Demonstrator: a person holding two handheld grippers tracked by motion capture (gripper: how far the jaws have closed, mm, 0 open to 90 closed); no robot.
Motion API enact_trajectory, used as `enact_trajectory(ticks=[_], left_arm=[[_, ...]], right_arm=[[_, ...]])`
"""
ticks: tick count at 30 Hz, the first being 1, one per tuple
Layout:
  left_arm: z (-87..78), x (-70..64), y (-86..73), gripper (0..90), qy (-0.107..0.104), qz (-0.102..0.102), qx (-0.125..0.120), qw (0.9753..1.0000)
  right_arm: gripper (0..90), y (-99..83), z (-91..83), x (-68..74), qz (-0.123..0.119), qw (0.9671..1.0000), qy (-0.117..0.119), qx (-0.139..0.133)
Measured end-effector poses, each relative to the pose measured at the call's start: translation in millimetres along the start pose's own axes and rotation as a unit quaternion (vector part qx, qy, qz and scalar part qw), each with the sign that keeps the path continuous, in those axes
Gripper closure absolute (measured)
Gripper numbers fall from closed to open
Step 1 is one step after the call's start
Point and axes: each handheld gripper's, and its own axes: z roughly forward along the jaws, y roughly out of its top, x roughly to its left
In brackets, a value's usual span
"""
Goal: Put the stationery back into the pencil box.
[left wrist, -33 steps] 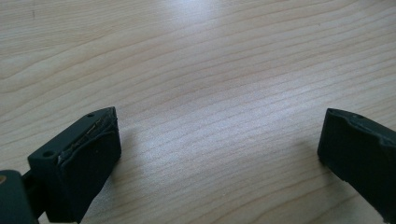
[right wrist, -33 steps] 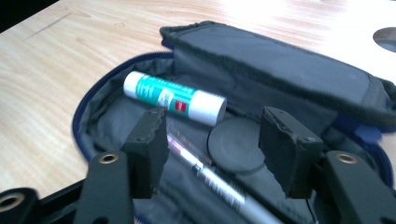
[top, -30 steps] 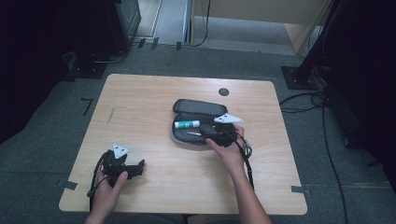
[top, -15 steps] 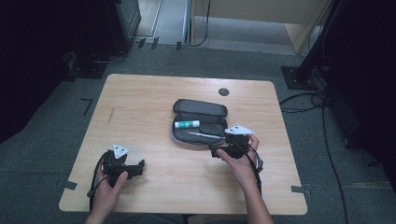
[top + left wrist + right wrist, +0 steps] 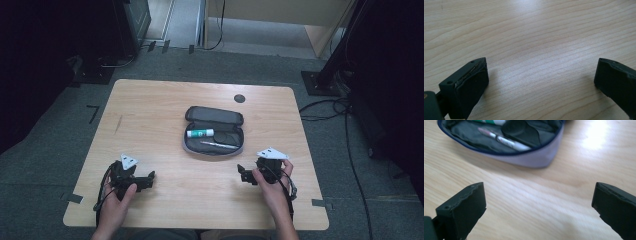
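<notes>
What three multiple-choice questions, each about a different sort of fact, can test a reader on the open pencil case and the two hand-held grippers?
1. Where does the open grey fabric pencil case lie?
A. middle of the light wooden table
B. on the floor
C. under the left hand

2. What colour marks the white glue stick?
A. red
B. green
C. yellow

3. How stands the right hand-held gripper?
A. shut on a pen
B. shut, empty
C. open, empty

Answers: 1 A, the high view shows it mid-table; 2 B, a green band shows; 3 C, its jaws stand wide apart over bare wood.
</notes>
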Motion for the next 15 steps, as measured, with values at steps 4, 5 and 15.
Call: enact_trajectory(ticks=[4,5,15], left_arm=[[0.0,0.0,0.0,0.0,0.0,0.0,0.0,1.0],[0.0,-0.1,0.0,0.0,0.0,0.0,0.0,1.0],[0.0,0.0,0.0,0.0,0.0,0.0,0.0,1.0]], right_arm=[[0.0,-11.0,-6.4,-8.2,0.003,0.9999,-0.007,0.008],[0.0,-13.5,-8.0,-10.2,0.003,0.9999,-0.01,0.01],[0.0,-36.9,-26.4,-34.8,0.018,0.999,-0.036,0.018]])
